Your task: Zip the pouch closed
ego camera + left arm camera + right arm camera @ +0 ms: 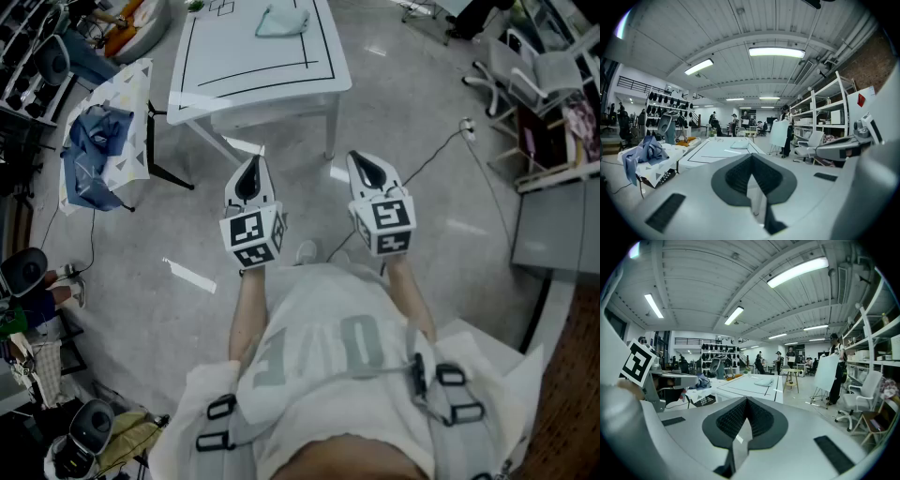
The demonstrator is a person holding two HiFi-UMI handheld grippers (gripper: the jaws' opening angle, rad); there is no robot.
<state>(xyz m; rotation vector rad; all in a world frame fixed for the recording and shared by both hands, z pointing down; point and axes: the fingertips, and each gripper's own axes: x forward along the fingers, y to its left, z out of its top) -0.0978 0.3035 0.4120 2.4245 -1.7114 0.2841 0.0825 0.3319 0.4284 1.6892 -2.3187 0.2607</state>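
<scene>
Left gripper (pixel 251 169): clenched, empty.
Right gripper (pixel 366 166): clenched, empty.
Pouch (pixel 282 21): seemingly the pale shape on the table (pixel 253 89), well apart from both.

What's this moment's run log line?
zipping: not started | left gripper: jaws shut, empty | right gripper: jaws shut, empty | pouch: on table, untouched

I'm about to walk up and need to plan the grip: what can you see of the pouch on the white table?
The pouch is pale, bluish grey, soft-looking and slightly crumpled, like fabric. It lies flat on the white table, towards the far end, within the black outline drawn there. Only the tabletop touches it. It is too small to tell whether the zip is open.
</scene>
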